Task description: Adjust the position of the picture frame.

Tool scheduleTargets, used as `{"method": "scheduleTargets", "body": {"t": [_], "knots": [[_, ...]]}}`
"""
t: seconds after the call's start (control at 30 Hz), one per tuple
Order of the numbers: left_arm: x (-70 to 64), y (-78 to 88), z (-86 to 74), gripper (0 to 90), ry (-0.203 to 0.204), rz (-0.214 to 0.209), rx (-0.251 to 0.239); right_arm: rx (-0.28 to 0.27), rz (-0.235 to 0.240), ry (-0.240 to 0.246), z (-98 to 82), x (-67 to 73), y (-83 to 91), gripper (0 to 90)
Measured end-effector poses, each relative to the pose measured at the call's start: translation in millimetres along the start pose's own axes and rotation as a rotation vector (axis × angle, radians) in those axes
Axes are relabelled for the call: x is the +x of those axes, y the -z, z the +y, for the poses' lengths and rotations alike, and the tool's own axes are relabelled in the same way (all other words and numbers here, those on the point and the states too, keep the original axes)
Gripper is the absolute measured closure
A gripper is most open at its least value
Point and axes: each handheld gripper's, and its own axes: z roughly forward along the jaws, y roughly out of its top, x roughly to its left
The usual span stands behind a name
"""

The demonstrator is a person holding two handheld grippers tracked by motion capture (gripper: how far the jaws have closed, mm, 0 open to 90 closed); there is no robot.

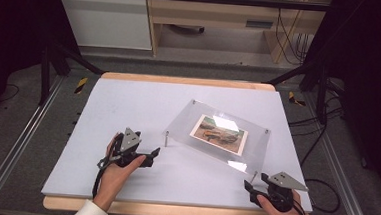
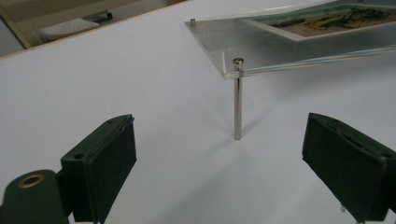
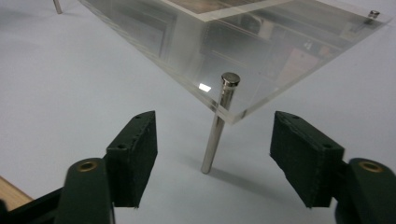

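Picture (image 1: 219,134) inside panel (image 1: 187,125) atop table (image 1: 128,103), tongs nearer.

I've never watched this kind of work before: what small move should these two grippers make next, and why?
Probably ease each gripper forward until its open jaws straddle the leg ahead. The left gripper faces one metal leg of the clear acrylic frame, the right gripper faces another leg, and neither touches its leg yet.
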Motion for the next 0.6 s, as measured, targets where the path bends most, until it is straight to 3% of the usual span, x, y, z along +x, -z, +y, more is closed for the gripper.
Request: {"method": "scheduleTargets", "body": {"t": [0.23,0.33,0.43,0.47,0.6], "knots": [[-4.4,-4.1,3.0,11.9,0.009,-0.022,-0.012,0.010,0.020,-0.020,3.2,-2.5,-12.6,47.9],[-6.4,-6.9,4.9,14.6,0.027,-0.028,-0.019,0.007,0.027,-0.037,4.1,-4.7,-16.6,60.2],[-6.9,-8.8,5.7,18.5,0.029,-0.031,-0.019,0.006,0.037,-0.044,4.1,-5.8,-18.3,66.3],[-6.8,-10.9,5.9,19.8,0.028,-0.040,-0.017,0.004,0.049,-0.056,4.4,-6.9,-19.2,74.4],[-6.9,-16.4,6.4,27.0,0.053,-0.062,-0.017,-0.002,0.065,-0.073,4.3,-9.2,-20.3,84.3]]}}
